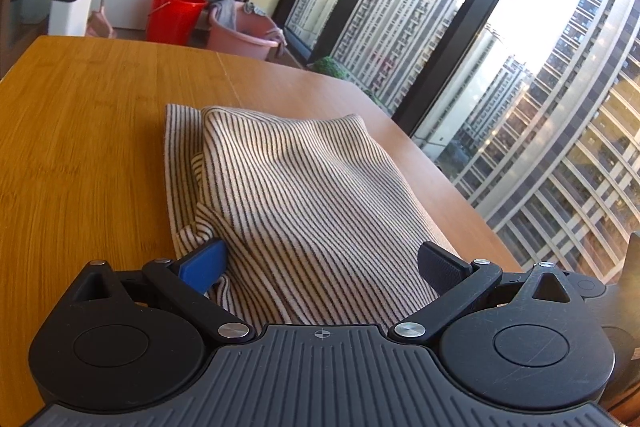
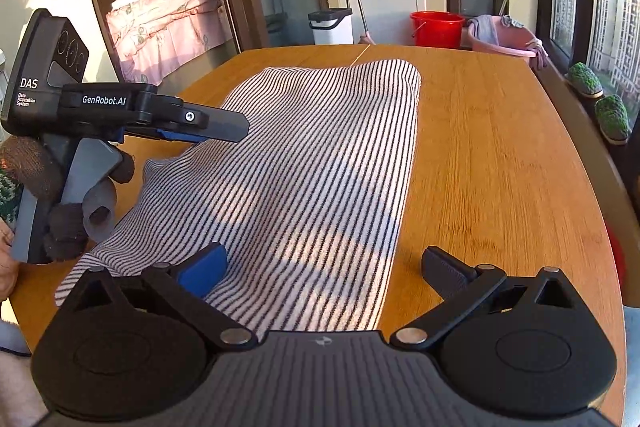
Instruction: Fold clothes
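Left wrist view showed the striped garment (image 1: 296, 195) lying folded on the wooden table (image 1: 88, 131), its near end running in between the fingers of the left gripper (image 1: 322, 267). Those jaws stood wide apart, the blue pad (image 1: 202, 265) touching a bunched edge of the cloth on the left and the black pad (image 1: 442, 269) resting over its right edge; nothing was clamped.

Right wrist view showed the same garment (image 2: 320, 163) spread lengthwise toward the far side of the table (image 2: 500, 155). The right gripper (image 2: 324, 269) also had its jaws apart, the blue pad over the near cloth and the black pad over bare wood just right of the garment's edge.

Only the right wrist view took in the left gripper (image 2: 224, 127) from the side, at the garment's left edge, level with the table and just above the cloth, where its gap could not be judged. It was held by a hand in a dark knitted glove (image 2: 44, 187). Only the left view showed the tower blocks (image 1: 560, 131) through the window on the right. Both showed a red bucket (image 1: 174, 15) and a pink basin (image 1: 240, 35) on the floor beyond the far end.
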{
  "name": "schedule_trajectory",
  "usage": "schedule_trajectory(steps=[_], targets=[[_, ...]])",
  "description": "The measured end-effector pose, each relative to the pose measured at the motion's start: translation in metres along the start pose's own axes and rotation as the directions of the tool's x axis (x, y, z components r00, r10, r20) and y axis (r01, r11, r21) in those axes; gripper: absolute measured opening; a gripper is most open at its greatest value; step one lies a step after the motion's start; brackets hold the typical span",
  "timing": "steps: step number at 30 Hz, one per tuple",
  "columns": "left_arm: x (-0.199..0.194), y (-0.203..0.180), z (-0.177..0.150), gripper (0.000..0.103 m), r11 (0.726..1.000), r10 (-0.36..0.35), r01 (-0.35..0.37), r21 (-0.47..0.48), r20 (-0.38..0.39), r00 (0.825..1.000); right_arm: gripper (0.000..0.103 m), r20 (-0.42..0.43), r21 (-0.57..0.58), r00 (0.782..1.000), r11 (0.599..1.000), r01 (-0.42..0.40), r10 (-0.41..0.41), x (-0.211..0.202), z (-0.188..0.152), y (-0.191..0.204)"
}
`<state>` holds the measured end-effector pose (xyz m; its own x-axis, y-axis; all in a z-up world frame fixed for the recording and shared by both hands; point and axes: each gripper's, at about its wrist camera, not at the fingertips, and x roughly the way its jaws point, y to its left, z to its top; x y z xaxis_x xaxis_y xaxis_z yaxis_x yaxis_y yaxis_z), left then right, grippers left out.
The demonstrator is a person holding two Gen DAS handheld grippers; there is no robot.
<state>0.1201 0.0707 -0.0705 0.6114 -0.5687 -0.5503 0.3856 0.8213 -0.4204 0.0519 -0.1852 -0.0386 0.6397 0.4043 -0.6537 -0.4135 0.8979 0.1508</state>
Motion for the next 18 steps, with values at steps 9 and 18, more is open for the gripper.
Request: schedule_trajectory(steps=[9, 18], targets=[[0.006, 0.007, 0.007, 0.103, 0.999, 0.036, -0.036, -0.003, 0.034, 0.999, 0.103, 0.0, 0.002, 1.0, 1.0, 0.006, -0.006, 0.017, 0.013, 0.008], [-0.045, -0.013, -0.002, 0.103, 0.987, 0.102, -0.109, 0.114, 0.065, 0.993, 0.103, 0.016, 0.03, 1.0, 1.0, -0.007, 0.007, 0.028, 0.023, 0.008]])
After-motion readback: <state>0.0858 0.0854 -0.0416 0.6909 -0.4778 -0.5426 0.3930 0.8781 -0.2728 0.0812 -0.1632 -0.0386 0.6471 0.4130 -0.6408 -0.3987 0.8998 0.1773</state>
